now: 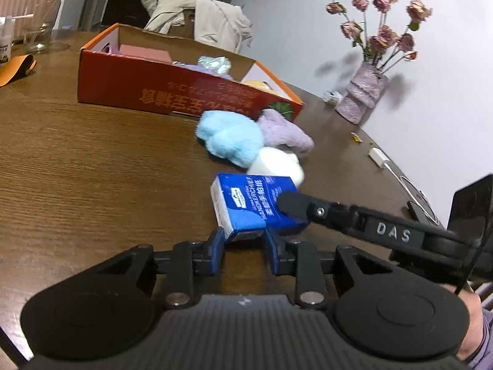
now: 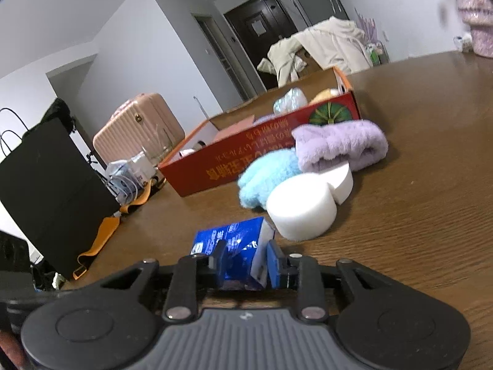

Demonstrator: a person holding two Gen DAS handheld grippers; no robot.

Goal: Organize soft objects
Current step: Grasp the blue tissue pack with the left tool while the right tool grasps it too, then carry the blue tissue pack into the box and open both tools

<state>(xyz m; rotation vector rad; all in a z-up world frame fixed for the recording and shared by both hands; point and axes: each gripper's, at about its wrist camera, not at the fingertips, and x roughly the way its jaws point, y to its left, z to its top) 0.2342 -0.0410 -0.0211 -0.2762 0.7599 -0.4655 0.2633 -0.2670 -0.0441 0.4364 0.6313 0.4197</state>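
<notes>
A blue tissue pack (image 1: 255,203) lies on the brown table (image 1: 92,160). My left gripper (image 1: 243,237) is closed on its near end. My right gripper (image 2: 246,262) grips the same pack (image 2: 231,240) from the other side; its finger (image 1: 295,203) shows in the left wrist view. Beyond the pack lie a light blue fluffy piece (image 1: 229,138), a purple fluffy piece (image 1: 286,135) and a white foam heart (image 2: 308,206). A red cardboard box (image 1: 172,89) behind them holds several soft items.
A vase of dried roses (image 1: 363,92) stands at the table's far right, with a white charger and cable (image 1: 380,155) nearby. A glass vase (image 1: 37,37) and an orange strap (image 1: 15,67) are at the left. A black bag (image 2: 52,191) and a pink suitcase (image 2: 135,129) stand beside the table.
</notes>
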